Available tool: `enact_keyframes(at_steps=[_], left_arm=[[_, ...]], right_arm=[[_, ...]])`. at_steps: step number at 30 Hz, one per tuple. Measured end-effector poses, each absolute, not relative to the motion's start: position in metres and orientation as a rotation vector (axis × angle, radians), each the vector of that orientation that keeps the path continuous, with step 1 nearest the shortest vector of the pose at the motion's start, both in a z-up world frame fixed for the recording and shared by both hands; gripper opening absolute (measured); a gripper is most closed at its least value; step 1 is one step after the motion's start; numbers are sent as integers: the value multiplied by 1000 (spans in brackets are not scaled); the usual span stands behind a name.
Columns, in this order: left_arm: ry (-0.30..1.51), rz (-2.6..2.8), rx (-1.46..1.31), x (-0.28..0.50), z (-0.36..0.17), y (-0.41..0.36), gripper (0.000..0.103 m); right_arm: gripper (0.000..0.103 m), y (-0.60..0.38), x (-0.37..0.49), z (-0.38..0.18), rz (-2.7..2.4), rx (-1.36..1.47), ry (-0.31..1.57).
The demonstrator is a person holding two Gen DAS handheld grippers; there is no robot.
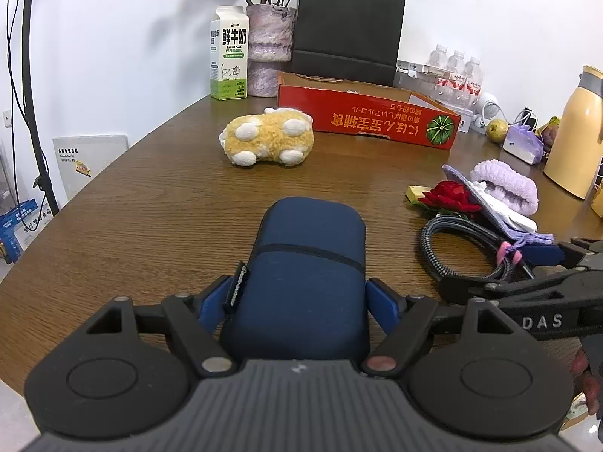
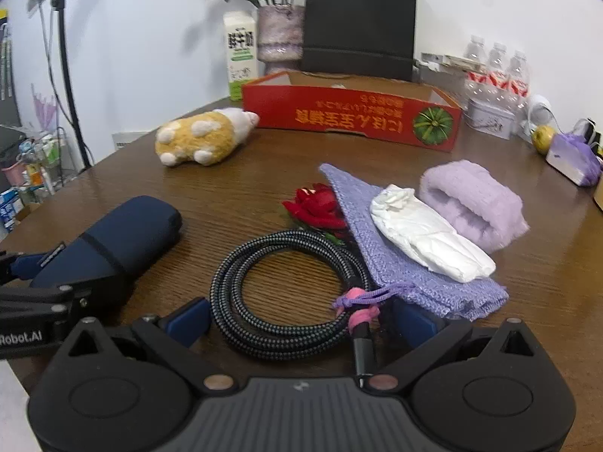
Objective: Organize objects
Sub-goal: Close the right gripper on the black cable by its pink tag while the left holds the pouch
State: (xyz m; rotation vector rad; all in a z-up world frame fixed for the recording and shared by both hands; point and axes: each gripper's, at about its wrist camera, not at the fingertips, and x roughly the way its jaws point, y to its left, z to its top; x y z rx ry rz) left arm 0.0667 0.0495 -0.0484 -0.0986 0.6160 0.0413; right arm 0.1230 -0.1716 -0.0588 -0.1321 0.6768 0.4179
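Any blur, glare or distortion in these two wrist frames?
Left wrist: sharp, milk carton text readable; fisheye bows the table edge and darkens the corners. Right wrist: softer, the carton text smeared; window glare on the table at right.

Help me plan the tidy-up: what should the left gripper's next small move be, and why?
Probably lift the navy case slightly off the table. The left gripper has a blue finger against each side of it, so the grasp looks set. The open red box lies ahead, a likely place for it, with the plush toy before it.
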Motion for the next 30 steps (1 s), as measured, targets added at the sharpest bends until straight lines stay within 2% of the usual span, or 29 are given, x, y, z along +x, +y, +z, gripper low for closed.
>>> enact_keyframes(at_steps=[3,8,10,12,25,26,27,30], left_arm=[[616,45,-102,67,-48,51,79],[618,56,-102,65,-47,51,80],[623,50,-106,66,-47,50,83],[628,41,-118,68,-45,50,87],[640,28,-100,91,-47,56,93],[637,15,-102,91,-47,56,87],[631,7,-100,91,-47,55,72],[627,2,-101,90,-46,55,71]], right_arm=[[90,-176,122,-57,485,-153,658],[88,-188,130,-53,534,-174,669],[90,-189,132,-52,529,-154,684],[103,-188,132,-51,512,-108,700],[103,-156,146,-59,318,-103,703],[103,-156,146,-59,325,-105,702],[103,-158,146,-59,336,-106,701],[100,-166,143,-58,389,-114,693]])
